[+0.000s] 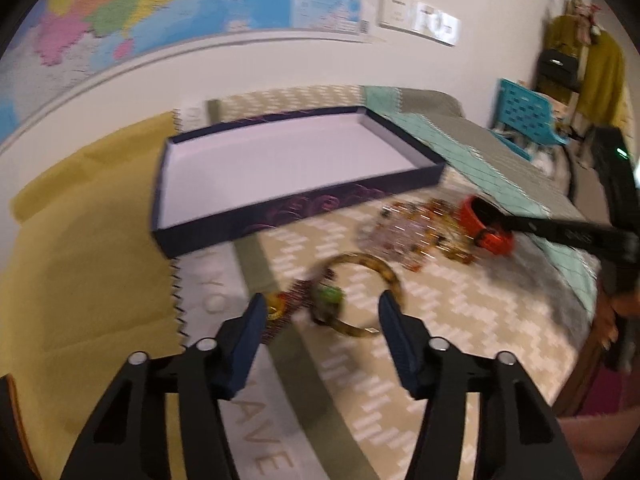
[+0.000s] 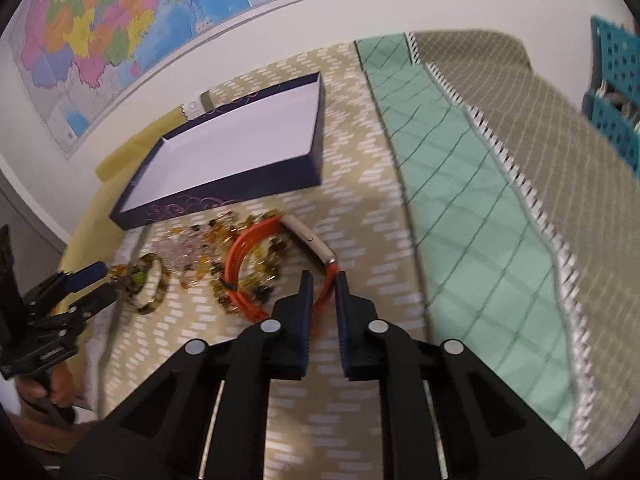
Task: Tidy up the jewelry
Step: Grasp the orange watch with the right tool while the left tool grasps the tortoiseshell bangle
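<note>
An orange wristband [image 2: 244, 256] with a pale grey module lies on the patterned bedspread [image 2: 360, 200], half over a loose heap of amber and clear beads [image 2: 200, 248], just in front of the empty dark box [image 2: 224, 140] that I judge to be its destination. My right tool [image 2: 322, 280] is clenched on the near end of the strap, the blue pads squeezing the rubber edge between them. The band looks light and springy; I expect it to flex and swing once lifted, and I think a pinch on the strap beside the module is safer than one on the smooth module itself, which looks slippery. Beads lying against the strap may drag along with it.

To the left, a mottled amber bangle [image 1: 376, 276] lies flat with a beaded piece carrying a green stone [image 1: 330, 298] across it. My left tool [image 1: 322, 312] brackets this cluster with its blue fingers [image 1: 250, 328] half spread; blur keeps me from saying whether the pads touch anything. The bangle looks rigid and glossy, probably brittle, so I would take it across the rim. The beaded piece is limp and will likely dangle.

Beyond the box, a coloured map [image 1: 160, 4] covers the wall, and a teal plastic crate [image 1: 524, 116] stands off to the right.
</note>
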The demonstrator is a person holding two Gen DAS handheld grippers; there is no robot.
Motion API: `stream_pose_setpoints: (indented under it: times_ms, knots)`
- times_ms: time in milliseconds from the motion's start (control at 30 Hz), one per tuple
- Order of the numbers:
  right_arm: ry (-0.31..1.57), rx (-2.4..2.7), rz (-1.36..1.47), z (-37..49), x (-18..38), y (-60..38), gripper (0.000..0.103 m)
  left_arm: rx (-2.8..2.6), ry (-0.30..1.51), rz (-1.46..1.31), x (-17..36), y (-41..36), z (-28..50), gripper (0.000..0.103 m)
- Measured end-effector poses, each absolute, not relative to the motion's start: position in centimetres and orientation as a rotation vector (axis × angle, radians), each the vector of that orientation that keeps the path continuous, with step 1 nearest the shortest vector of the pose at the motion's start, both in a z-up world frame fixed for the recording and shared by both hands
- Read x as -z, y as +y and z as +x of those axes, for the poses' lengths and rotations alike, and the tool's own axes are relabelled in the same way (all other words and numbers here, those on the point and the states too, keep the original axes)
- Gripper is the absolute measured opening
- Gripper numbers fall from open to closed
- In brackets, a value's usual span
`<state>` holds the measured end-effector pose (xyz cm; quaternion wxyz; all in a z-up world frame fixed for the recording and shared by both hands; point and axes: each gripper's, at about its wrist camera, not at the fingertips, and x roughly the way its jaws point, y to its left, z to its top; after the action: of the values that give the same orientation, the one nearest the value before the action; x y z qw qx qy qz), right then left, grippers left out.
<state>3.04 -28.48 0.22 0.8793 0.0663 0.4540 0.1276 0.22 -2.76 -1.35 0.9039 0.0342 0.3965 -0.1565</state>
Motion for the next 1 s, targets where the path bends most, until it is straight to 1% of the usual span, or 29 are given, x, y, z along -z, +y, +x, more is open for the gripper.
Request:
stream_pose_setpoints:
  times_ms: [33,100,133,200,267,333,400,500,533,600,667,767,833,1000]
  knots:
    - [0.943,-0.264,0.135,3.2,-0.3,-28.7,0.005,0.351,0.829,0.066,1.4,-2.8,0.1,0.043]
    - [0.941,-0.253,0.133,3.5,-0.4,-29.3,0.005,0.401,0.856,0.057,1.8,-3.0,0.0,0.04]
    - [0.953,-0.261,0.14,3.7,-0.4,-29.4,0.009,0.405,0.869,0.06,2.0,-3.2,0.2,0.038]
    - [0.957,-0.272,0.144,3.7,-0.3,-29.4,0.013,0.4,0.889,0.062,2.6,-3.4,0.5,0.035]
    - [0.968,-0.282,0.138,3.5,-0.1,-29.2,0.016,0.396,0.907,0.038,2.8,-3.1,0.8,0.035]
    - [0.976,-0.287,0.149,3.4,0.2,-29.1,0.022,0.4,0.927,-0.011,3.1,-2.6,1.5,0.035]
    - [0.986,-0.285,0.147,3.4,0.5,-29.1,0.022,0.396,0.932,-0.028,3.1,-2.2,2.0,0.033]
    - [0.988,-0.292,0.151,3.5,0.6,-29.2,0.022,0.399,0.952,-0.062,3.0,-1.8,2.8,0.021]
    - [0.989,-0.293,0.147,3.5,0.7,-29.1,0.019,0.401,0.958,-0.067,3.0,-1.6,2.9,0.019]
    - [0.992,-0.3,0.134,3.7,0.7,-28.9,0.014,0.402,0.966,-0.066,2.9,-1.6,3.2,0.016]
    - [0.989,-0.299,0.122,3.9,0.8,-28.7,0.013,0.403,0.971,-0.056,2.9,-1.6,3.3,0.015]
    - [0.985,-0.305,0.124,4.0,0.9,-28.7,0.008,0.397,0.979,-0.023,2.7,-1.7,3.4,0.011]
    - [0.983,-0.304,0.116,4.1,0.8,-28.5,0.005,0.394,0.98,-0.012,2.7,-1.7,3.5,0.005]
    - [0.967,-0.309,0.111,4.1,0.3,-28.6,0.005,0.394,0.958,-0.002,2.2,-1.7,3.1,0.004]
